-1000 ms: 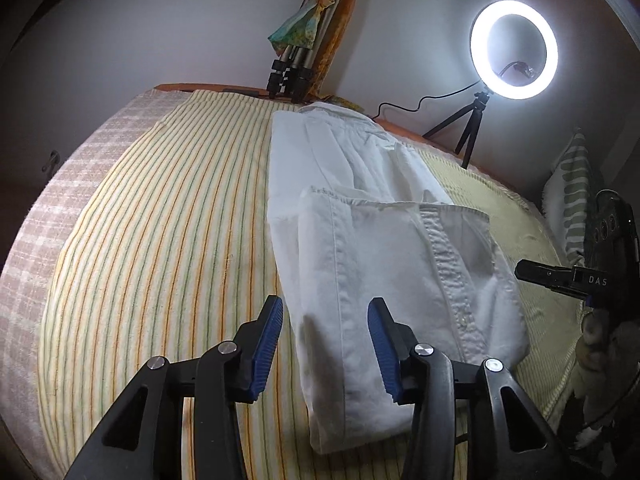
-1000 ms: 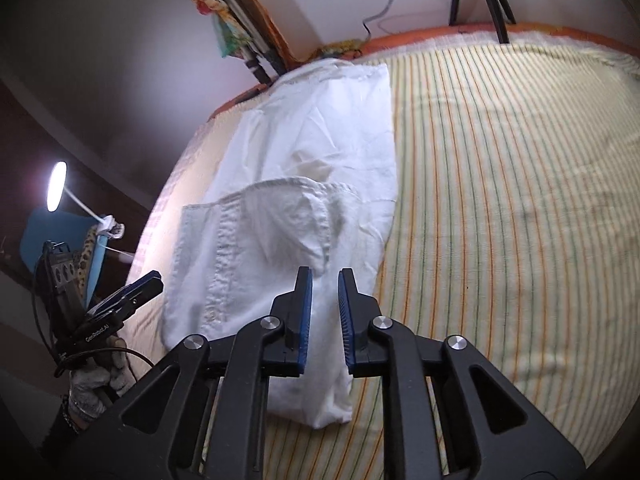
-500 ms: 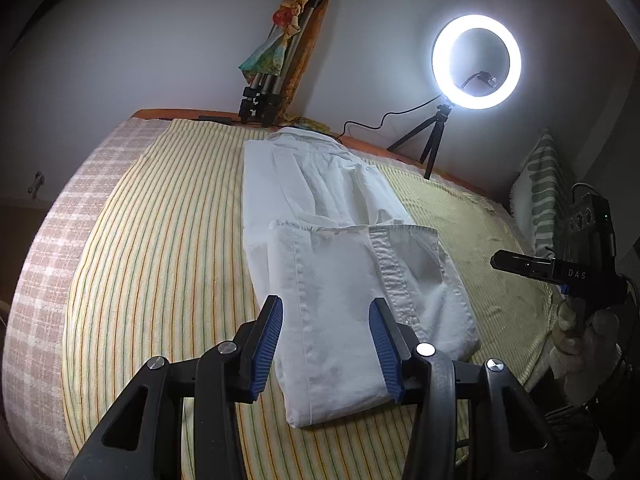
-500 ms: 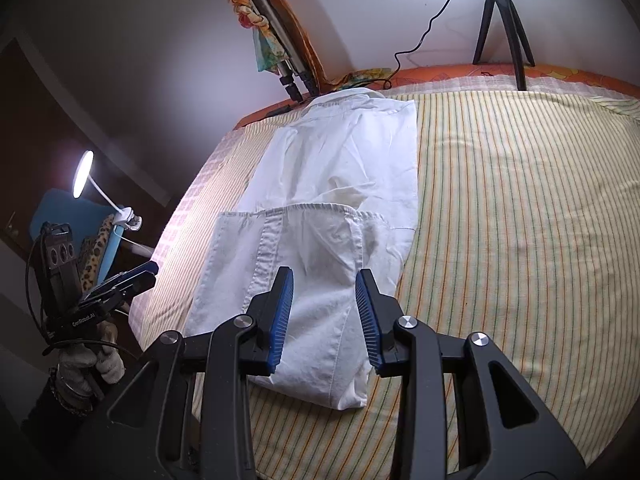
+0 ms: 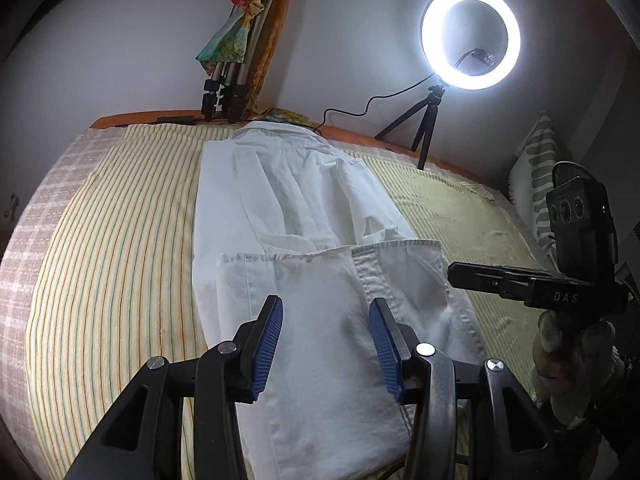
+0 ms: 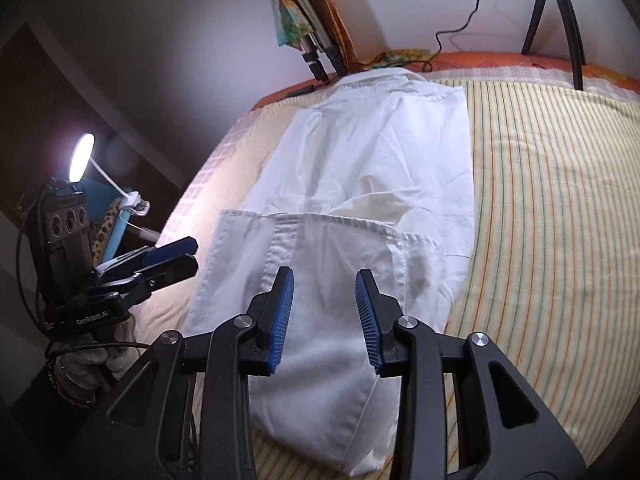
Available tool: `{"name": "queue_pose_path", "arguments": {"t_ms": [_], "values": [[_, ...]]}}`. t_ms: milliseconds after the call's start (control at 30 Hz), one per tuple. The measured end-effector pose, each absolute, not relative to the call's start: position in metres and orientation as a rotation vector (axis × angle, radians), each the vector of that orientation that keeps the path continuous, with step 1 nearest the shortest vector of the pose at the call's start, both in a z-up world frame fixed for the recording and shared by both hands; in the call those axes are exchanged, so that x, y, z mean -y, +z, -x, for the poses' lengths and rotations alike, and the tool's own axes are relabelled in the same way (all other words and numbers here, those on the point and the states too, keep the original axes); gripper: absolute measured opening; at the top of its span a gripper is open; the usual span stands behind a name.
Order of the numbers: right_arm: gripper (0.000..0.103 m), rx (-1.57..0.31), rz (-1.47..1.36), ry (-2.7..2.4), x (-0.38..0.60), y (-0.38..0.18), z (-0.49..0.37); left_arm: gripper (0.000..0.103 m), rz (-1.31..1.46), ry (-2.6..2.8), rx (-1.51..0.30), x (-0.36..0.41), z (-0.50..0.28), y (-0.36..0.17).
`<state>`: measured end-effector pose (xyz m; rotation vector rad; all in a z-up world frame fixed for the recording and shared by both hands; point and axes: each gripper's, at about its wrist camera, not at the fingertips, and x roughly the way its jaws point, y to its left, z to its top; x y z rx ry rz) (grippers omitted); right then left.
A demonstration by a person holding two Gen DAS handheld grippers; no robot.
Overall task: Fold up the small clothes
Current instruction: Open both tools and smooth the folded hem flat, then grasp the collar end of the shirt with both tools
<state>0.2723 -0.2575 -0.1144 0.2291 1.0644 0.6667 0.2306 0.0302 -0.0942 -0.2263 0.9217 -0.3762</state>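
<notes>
My left gripper [image 5: 326,344] hangs over the near end of the white shirt [image 5: 304,240], jaws parted about halfway with nothing gripped; my right gripper [image 6: 324,312] has just opened its jaws, which stand apart and empty above the same folded hem; the shirt lies lengthwise on the striped bedspread [image 5: 112,240], its lower part folded up over its middle, collar toward the wall.

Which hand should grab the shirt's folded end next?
Probably either, with a slight lean to the right. Both the left gripper and the right gripper hang open above the white shirt. The right one sits more squarely over the folded end near the edge of the striped sheet.
</notes>
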Motion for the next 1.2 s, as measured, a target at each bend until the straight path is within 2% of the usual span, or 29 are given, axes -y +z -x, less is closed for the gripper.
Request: {"name": "queue_pose_path", "arguments": {"t_ms": [167,233,400,500,567,767,900,1100,1200], "values": [[0.034,-1.115,-0.214,0.613,0.261,-0.143,-0.289,0.046,0.213,-0.353,-0.963,-0.033,-0.251,-0.122],[0.028,-1.138,-0.223,0.603,0.265,-0.154,-0.295,0.045,0.218,-0.347,-0.985,-0.035,-0.257,-0.136],[0.027,-1.153,-0.175,0.637,0.266,-0.153,-0.297,0.044,0.189,-0.391,-0.994,-0.035,-0.259,-0.148],[0.032,-1.136,-0.153,0.684,0.271,-0.138,-0.299,0.046,0.281,-0.437,-1.001,-0.047,-0.268,-0.133],[0.042,-1.099,-0.179,0.688,0.281,-0.126,-0.306,0.051,0.277,-0.407,-0.956,-0.058,-0.28,-0.118],[0.042,-1.044,-0.246,0.609,0.303,-0.115,-0.357,0.053,0.251,-0.305,-0.916,-0.088,-0.335,-0.105],[0.042,-1.052,-0.235,0.557,0.304,-0.124,-0.397,0.059,0.247,-0.284,-0.936,-0.095,-0.372,-0.117],[0.044,-1.087,-0.272,0.524,0.296,-0.146,-0.444,0.059,0.224,-0.245,-0.989,-0.089,-0.413,-0.145],[0.052,-1.096,-0.269,0.523,0.288,-0.157,-0.46,0.061,0.179,-0.228,-1.005,-0.081,-0.429,-0.159]]}}
